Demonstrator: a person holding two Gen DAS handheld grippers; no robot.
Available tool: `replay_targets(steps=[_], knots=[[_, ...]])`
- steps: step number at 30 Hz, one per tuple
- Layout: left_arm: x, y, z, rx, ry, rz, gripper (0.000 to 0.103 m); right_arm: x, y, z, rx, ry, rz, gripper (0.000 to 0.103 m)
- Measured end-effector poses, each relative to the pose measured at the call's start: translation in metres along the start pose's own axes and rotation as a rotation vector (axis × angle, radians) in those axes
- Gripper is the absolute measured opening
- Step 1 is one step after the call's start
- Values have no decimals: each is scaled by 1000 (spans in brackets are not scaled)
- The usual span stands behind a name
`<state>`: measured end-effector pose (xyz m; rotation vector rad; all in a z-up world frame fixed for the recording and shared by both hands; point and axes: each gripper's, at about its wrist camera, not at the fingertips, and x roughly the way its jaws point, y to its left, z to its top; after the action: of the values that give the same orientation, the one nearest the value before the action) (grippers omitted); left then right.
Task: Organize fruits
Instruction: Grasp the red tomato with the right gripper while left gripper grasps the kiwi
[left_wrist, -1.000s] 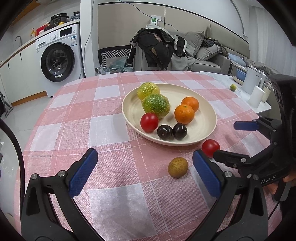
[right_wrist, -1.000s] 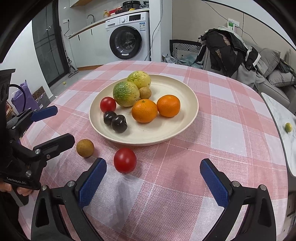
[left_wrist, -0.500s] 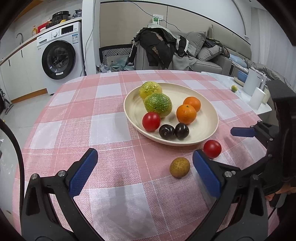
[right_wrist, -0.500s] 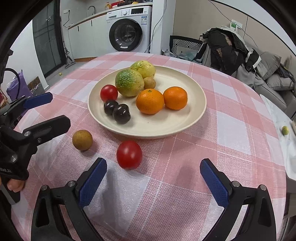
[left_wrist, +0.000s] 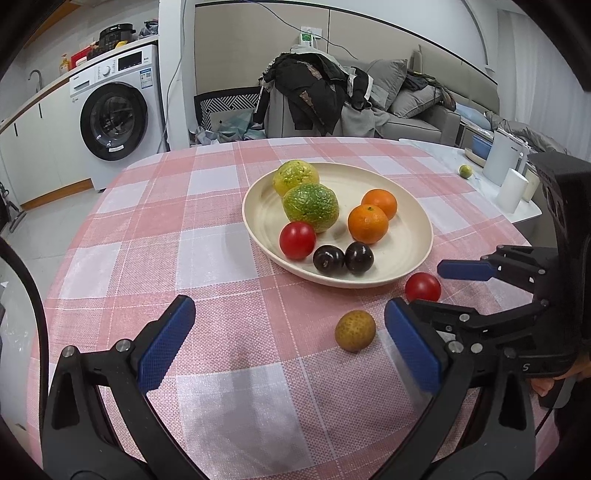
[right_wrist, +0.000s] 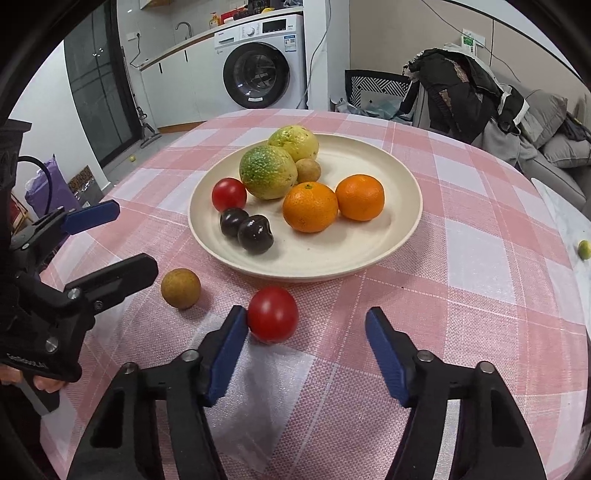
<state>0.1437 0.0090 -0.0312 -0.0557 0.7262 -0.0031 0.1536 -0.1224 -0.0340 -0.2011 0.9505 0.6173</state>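
Right gripper (right_wrist: 306, 332) wide open, empty, its left pad beside loose tomato (right_wrist: 272, 314) near table's front edge; next: centre, close, lift to plate (right_wrist: 406, 221); left gripper (left_wrist: 288, 343) open, idle.

the right gripper (right_wrist: 306, 332) has moved forward and down toward the loose red tomato (right_wrist: 272, 314), which now lies between its wide-open fingers, touching or almost touching the left pad (right_wrist: 227, 350). a second ago the tomato lay ahead of the fingertips.
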Motion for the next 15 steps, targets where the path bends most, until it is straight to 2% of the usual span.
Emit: replay_targets(steps=[5,10,15], knots=[[0,0,0,1,1,-1,102,1,5,0,-24,4,31,56],[0,-4,0,11,8,-7,102,-1,9,-2,-39,-3,35,38],[0,-7,-2,24,13,-13,102,-2,9,-3,-39,-9,42,29]])
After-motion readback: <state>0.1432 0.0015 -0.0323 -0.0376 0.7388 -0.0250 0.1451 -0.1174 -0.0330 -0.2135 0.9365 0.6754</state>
